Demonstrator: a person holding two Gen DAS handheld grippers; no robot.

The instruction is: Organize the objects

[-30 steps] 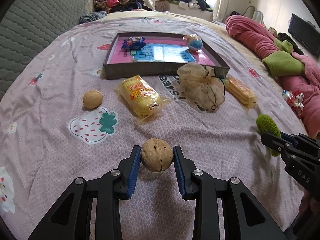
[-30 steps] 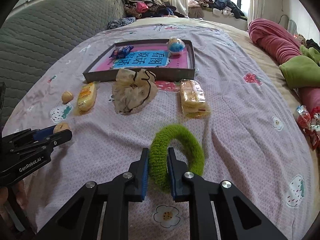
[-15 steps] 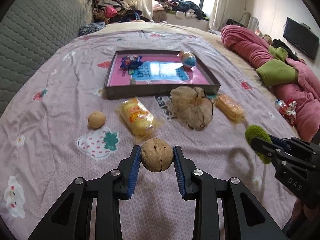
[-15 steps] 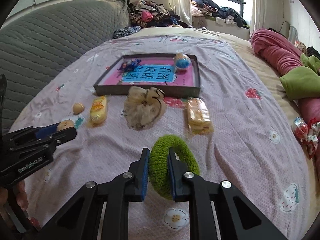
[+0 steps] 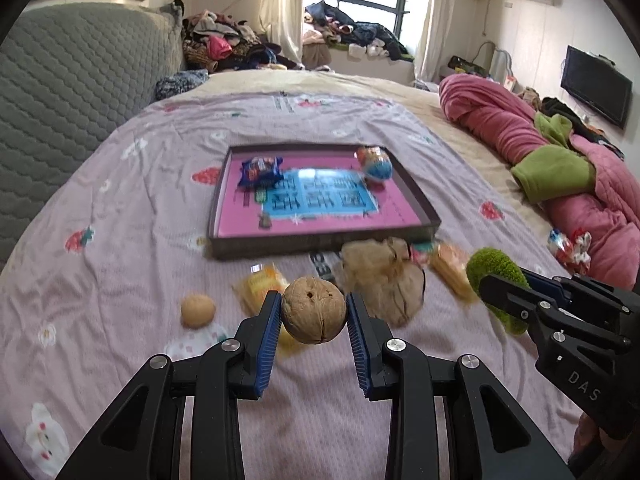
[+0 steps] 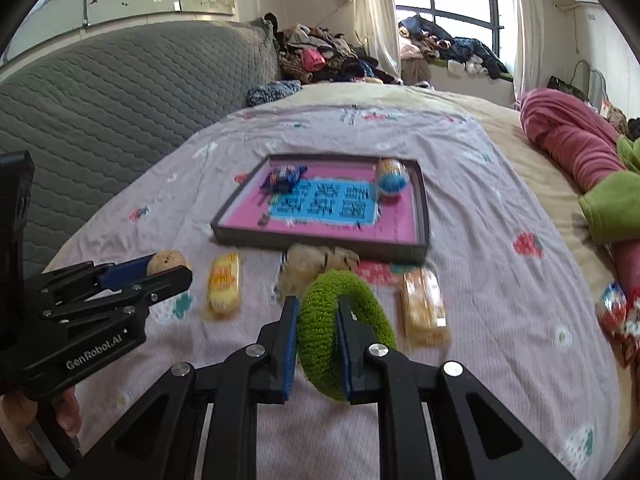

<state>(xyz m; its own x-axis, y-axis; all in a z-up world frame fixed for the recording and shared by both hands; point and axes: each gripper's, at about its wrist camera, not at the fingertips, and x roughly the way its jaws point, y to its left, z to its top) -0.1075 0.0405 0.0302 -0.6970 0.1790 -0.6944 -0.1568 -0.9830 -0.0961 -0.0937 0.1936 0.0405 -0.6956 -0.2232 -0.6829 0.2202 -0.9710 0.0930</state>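
Both grippers are up over the bed, each holding something.

The left gripper [image 5: 313, 316] tips downward, and its blue pads press both sides of a walnut [image 5: 313, 309]. The right gripper [image 6: 318, 320] tips down too, and its fingers pinch a green fuzzy ring [image 6: 340, 330]. They sit side by side.

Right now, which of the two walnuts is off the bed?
The bigger walnut, clamped between the left gripper's jaws in the air. The smaller walnut lies on the bedsheet beside it.
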